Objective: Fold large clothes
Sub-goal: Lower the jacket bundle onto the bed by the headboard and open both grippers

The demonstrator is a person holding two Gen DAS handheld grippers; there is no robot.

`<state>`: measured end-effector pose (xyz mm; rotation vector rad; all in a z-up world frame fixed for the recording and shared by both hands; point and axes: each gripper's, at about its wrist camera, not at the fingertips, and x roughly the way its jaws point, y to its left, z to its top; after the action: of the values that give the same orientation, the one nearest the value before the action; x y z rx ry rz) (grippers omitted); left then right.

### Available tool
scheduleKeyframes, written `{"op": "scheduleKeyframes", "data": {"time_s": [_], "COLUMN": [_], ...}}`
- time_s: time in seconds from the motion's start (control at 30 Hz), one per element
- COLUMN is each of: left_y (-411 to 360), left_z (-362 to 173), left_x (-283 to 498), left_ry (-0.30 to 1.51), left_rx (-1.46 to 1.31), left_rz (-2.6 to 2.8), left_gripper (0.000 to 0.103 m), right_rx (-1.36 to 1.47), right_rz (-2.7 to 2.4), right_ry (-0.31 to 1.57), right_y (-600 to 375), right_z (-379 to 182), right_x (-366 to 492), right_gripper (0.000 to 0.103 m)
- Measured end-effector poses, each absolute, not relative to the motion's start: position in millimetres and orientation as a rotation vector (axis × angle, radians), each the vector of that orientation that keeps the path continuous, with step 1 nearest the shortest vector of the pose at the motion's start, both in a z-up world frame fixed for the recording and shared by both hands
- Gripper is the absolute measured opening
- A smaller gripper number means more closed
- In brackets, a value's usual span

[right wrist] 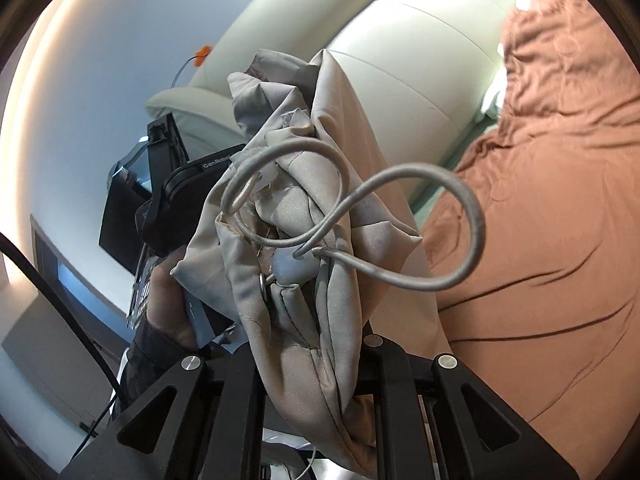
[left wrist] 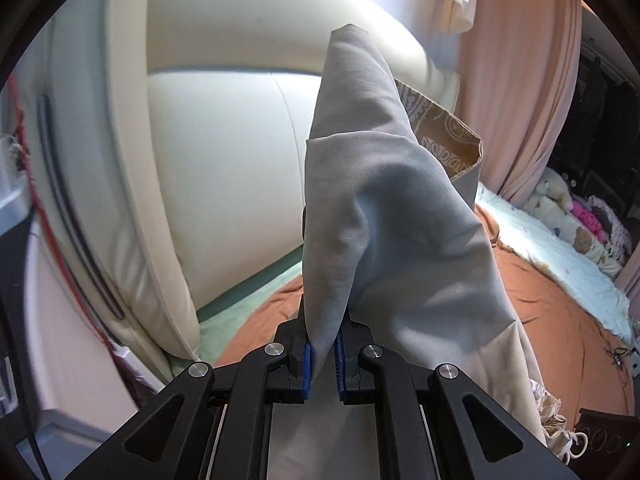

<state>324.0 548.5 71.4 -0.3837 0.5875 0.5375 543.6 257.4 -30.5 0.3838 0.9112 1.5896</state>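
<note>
The left tool [left wrist: 323, 354] is pinching a fold of the grey garment [left wrist: 372, 208] between its blue pads [left wrist: 307, 364]; from the pinch the cloth stands up in a tall peak straight ahead of the tool and drapes away to its right, where a brown patterned lining [left wrist: 444, 136] shows behind the peak; below the pads more of the cloth hangs down between the tool's arms. Ahead of the tool and to its left is the cream padded headboard [left wrist: 224, 152]; lower right lies the bed under an orange sheet [left wrist: 560, 308], with a pale blanket [left wrist: 560, 256] beyond it.

The right tool [right wrist: 320, 344] is pressed together on a bunched part of the same garment [right wrist: 304, 288], which covers its tips entirely; the bundle rises ahead of the tool, and a grey drawstring [right wrist: 460, 208] with a toggle [right wrist: 290, 266] loops out of it to the right. To the left of this tool, a hand [right wrist: 168, 304] grips the handle of the other black device [right wrist: 180, 200]; the orange sheet [right wrist: 540, 200] spreads to the right, the headboard [right wrist: 400, 40] above.

The left tool points downward toward the bed; the right view is rolled sideways.
</note>
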Motion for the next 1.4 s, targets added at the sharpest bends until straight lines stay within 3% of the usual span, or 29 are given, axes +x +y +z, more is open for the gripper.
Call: {"op": "scheduleKeyframes", "data": {"time_s": [0.4,0.53,0.6,0.63,0.67,0.93,1.27,1.4], "left_y": [557.7,555.1,554.2,553.9,552.5,523.4,458.1,427.0], "left_z": [25.9,1.7,-17.6,-25.4,-31.6,-68.1,-48.1,-33.4], "left_x": [436.6,468.5,476.7,477.7,476.5,446.1,390.9,365.5], "left_ry": [0.666,0.719,0.778,0.804,0.821,0.899,0.855,0.807], "left_rx": [-0.362,-0.319,-0.301,-0.304,-0.31,-0.271,-0.301,-0.328], "left_rz": [0.498,0.495,0.509,0.522,0.527,0.499,0.467,0.43], "left_gripper": [0.007,0.012,0.038,0.048,0.062,0.066,0.066,0.08], "right_rx": [0.44,0.364,0.375,0.386,0.399,0.404,0.282,0.249], "right_rz": [1.385,1.19,1.095,1.053,1.027,1.019,1.01,1.014], "right_ry": [0.95,1.042,1.127,1.153,1.161,1.184,1.003,0.926], "right_y": [204.6,189.2,176.6,165.2,155.0,99.2,60.8,68.9], "right_z": [-85.7,-115.2,-138.7,-149.7,-156.4,-154.1,-74.8,-51.3], "right_x": [704.8,751.0,778.0,791.2,799.8,814.7,760.9,703.5], "right_gripper": [0.009,0.018,0.036,0.065,0.087,0.088,0.088,0.088]}}
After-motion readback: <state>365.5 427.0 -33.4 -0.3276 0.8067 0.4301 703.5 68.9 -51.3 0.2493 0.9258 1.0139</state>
